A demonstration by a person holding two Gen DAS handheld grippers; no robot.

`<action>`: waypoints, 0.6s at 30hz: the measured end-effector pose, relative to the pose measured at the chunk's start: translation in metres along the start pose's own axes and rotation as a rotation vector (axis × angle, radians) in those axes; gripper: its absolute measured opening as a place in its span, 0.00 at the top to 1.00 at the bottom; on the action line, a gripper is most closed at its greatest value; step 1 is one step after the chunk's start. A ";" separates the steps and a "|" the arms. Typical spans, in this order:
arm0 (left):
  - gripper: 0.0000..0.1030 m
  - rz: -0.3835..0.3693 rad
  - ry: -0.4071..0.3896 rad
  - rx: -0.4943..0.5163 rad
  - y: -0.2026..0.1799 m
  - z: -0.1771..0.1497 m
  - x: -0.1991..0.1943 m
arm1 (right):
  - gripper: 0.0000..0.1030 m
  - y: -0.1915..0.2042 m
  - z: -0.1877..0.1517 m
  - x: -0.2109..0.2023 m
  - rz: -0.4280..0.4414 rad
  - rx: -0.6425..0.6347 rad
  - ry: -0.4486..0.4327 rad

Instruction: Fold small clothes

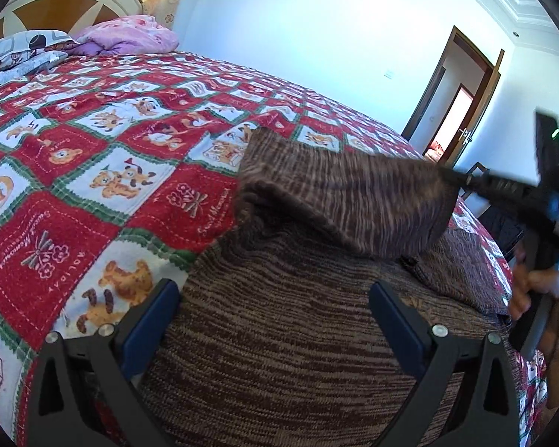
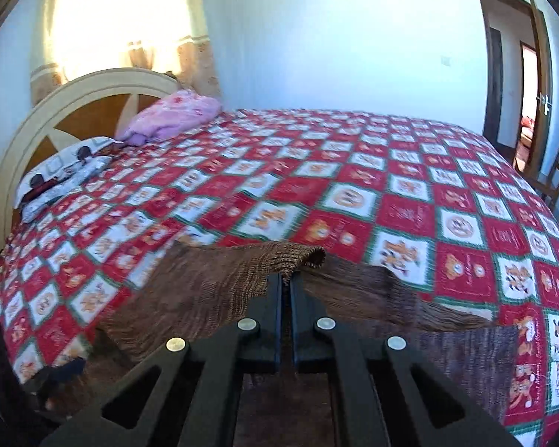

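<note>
Brown ribbed knit garment (image 1: 298,316), corner pinched by right hand-held gripper (image 2: 286,287)

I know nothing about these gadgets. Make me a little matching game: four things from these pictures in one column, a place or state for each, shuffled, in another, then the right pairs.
Things:
1. left gripper
2. right gripper
3. brown knit garment
4. pink blanket

Places or states:
A. bunched up near the headboard
B. fingers spread wide, holding nothing
C. fingers pressed together on a lifted cloth corner
D. spread on the red patchwork quilt, one flap raised

Pairs: 1-B, 2-C, 3-D, 4-A
</note>
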State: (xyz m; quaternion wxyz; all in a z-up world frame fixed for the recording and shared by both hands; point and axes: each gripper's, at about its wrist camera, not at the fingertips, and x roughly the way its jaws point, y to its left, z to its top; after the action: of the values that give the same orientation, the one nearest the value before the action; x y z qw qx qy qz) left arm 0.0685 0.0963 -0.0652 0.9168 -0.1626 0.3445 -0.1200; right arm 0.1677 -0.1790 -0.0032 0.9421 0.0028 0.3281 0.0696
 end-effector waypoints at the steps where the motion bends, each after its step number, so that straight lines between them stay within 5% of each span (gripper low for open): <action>1: 0.00 0.000 0.000 0.000 0.000 0.000 0.000 | 0.97 -0.004 -0.004 0.006 -0.027 0.004 0.026; 4: 0.00 0.000 0.000 0.001 0.000 0.000 0.000 | 0.95 -0.017 -0.022 0.022 -0.238 0.027 0.122; 6: 0.00 0.003 0.000 0.003 0.000 0.000 0.000 | 0.95 -0.018 -0.030 0.012 -0.304 0.052 0.085; 10: 0.00 0.013 0.001 0.012 -0.002 0.000 0.001 | 0.95 0.000 -0.040 -0.011 -0.192 0.064 0.001; 13: 0.00 0.014 0.002 0.014 -0.001 0.000 0.001 | 0.95 0.015 -0.051 0.005 -0.134 -0.005 0.079; 15: 0.00 0.012 0.001 0.013 -0.001 0.000 0.001 | 0.95 0.007 -0.063 0.014 -0.102 0.089 0.147; 17: 0.00 0.011 0.000 0.012 -0.002 0.000 0.001 | 0.94 -0.012 -0.068 0.003 -0.023 0.215 0.113; 18: 0.00 0.013 0.001 0.013 -0.002 0.000 0.001 | 0.84 -0.022 -0.071 -0.005 0.012 0.275 0.097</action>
State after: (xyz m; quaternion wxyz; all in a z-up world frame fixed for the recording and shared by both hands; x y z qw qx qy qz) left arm 0.0691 0.0943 -0.0657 0.9185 -0.1542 0.3450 -0.1164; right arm 0.1227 -0.2046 -0.0575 0.9153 0.1305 0.3799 0.0297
